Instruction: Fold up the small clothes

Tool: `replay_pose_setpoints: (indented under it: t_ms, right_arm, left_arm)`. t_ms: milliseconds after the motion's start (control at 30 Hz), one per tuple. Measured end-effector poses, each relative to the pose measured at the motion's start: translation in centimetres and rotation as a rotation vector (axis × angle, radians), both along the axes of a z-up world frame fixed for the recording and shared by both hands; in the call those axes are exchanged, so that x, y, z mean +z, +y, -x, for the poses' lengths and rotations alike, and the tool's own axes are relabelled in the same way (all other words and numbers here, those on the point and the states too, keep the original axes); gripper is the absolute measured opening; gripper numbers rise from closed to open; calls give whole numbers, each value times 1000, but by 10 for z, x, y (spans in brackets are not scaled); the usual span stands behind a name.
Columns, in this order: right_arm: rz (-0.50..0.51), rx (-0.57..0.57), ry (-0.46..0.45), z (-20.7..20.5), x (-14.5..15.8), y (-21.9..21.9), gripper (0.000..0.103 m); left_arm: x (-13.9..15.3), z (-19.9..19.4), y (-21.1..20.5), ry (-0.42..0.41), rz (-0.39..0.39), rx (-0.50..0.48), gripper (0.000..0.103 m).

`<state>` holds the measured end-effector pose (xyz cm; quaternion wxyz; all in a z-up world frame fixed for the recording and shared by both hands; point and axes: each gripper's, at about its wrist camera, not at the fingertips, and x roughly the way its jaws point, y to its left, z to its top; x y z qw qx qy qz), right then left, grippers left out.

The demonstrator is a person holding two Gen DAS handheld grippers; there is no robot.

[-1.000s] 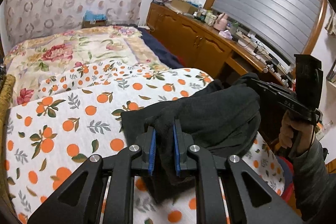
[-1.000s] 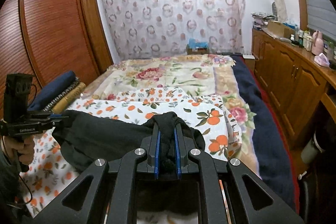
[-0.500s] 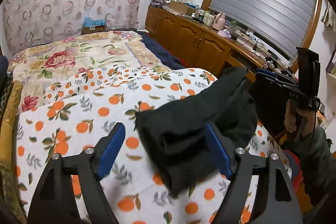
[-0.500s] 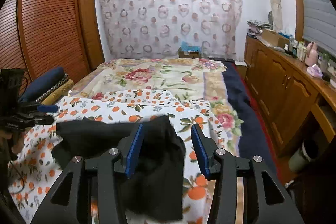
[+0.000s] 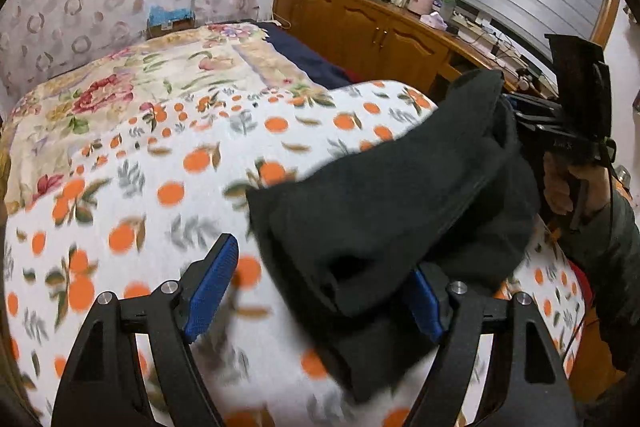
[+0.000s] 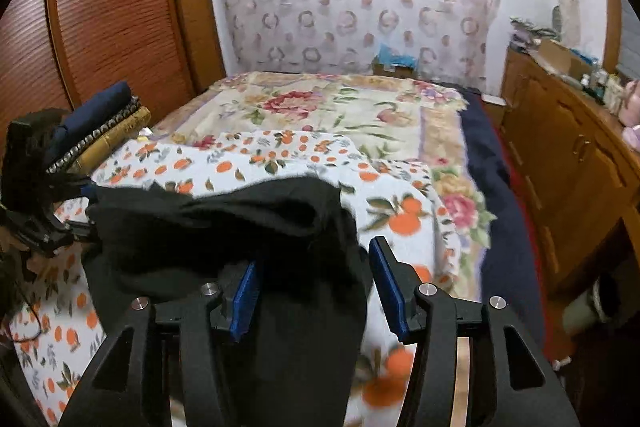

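Note:
A black garment (image 5: 380,207) lies bunched on the orange-print bed cover (image 5: 140,187). My left gripper (image 5: 320,297) stands wide open at the garment's near end. The cloth lies loose between its blue pads and drapes over the right finger (image 5: 426,311). In the right wrist view the same garment (image 6: 240,227) sags between the fingers of my right gripper (image 6: 316,295). Its jaws are opening and neither pad presses the cloth. A hand (image 5: 568,183) holds the right gripper at the garment's far end.
A floral quilt (image 6: 320,107) covers the far half of the bed. Folded blankets (image 6: 100,131) are stacked at the bed's left edge, beside a wooden wardrobe (image 6: 100,7). A long wooden cabinet (image 5: 380,27) with clutter on top runs along the right side.
Both grippers were shut on the black garment a second ago and have let it go. The cloth has dropped from its stretched hold and now sags onto the bed cover.

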<state>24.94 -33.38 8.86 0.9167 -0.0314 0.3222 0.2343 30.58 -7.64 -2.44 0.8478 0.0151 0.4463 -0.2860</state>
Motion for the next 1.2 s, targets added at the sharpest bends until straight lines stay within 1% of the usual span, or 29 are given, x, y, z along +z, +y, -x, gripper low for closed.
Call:
replay_pose_setpoints:
  t_ms: [33, 67, 100, 133, 167, 200, 267, 333, 400, 467, 500, 533, 567, 600, 633, 700, 767, 800, 933, 967, 1000, 1100, 1133, 1200]
  right_arm:
    - [-14, 16, 0, -3, 0, -1, 44]
    - [-34, 48, 7, -8, -2, -4, 29]
    - [-44, 64, 8, -8, -4, -8, 18]
    - [-52, 61, 2, -10, -5, -10, 17]
    - [-62, 41, 4, -16, -8, -15, 16]
    - [-60, -3, 11, -18, -10, -19, 16]
    - [-53, -120, 54, -23, -16, -29, 16]
    - [-45, -163, 71, -23, -20, -32, 16]
    - [-28, -170, 57, -18, -19, -31, 16]
    - [-9, -186, 43, -13, -14, -28, 24]
    - [1, -197, 33, -10, -11, -26, 33]
    - [1, -201, 22, -7, -8, -23, 40]
    - [-7, -200, 10, -1, -6, -23, 43]
    - [-11, -199, 2, 3, -3, -23, 52]
    - [-7, -200, -3, 6, -1, -22, 59]
    - [-6, -183, -5, 10, -7, -12, 65]
    - [-5, -163, 13, 9, -18, -9, 65]
    - [-4, -157, 28, 7, -22, -10, 65]
    - [6, -152, 89, -6, -38, -12, 65]
    - [11, -153, 102, -9, -44, -12, 65]
    - [13, -157, 116, -13, -49, -13, 65]
    - [-38, -159, 159, -21, -56, -19, 66]
    - [-49, -158, 167, -24, -58, -21, 66]
    - [-64, -152, 175, -28, -59, -22, 66]
  left_arm:
    - [0, -7, -1, -1, 16, 9, 79]
    - [1, -12, 0, 0, 37, 18, 76]
    - [1, -18, 1, -2, 51, 33, 70]
    - [1, -24, 2, -10, 55, 51, 66]
    - [1, -29, 2, -18, 47, 73, 58]
    - [0, -33, 3, -30, 27, 101, 55]
    - [-2, -40, 6, -48, -24, 164, 55]
    - [-5, -44, 10, -41, -37, 192, 55]
    - [-7, -42, 13, -29, -34, 191, 55]
    - [-5, -36, 15, -36, -40, 189, 55]
    - [-3, -33, 16, -41, -43, 188, 56]
    - [-2, -30, 17, -42, -44, 185, 57]
    - [1, -28, 17, -39, -39, 179, 59]
    - [2, -23, 18, -35, -28, 167, 65]
    - [4, -21, 19, -32, -18, 157, 68]
    - [6, -15, 17, -25, -4, 131, 70]
    - [2, -10, 12, -8, -10, 101, 74]
    - [-1, -9, 10, 0, -10, 91, 74]
    - [-13, -11, 3, 51, -11, 92, 74]
    - [-16, -12, 3, 59, -5, 93, 74]
    - [-15, -11, 2, 51, -3, 95, 74]
    - [-15, -9, -1, 54, -13, 84, 73]
    - [-14, -8, -3, 57, -5, 75, 71]
    - [-14, -7, -5, 64, 15, 58, 59]
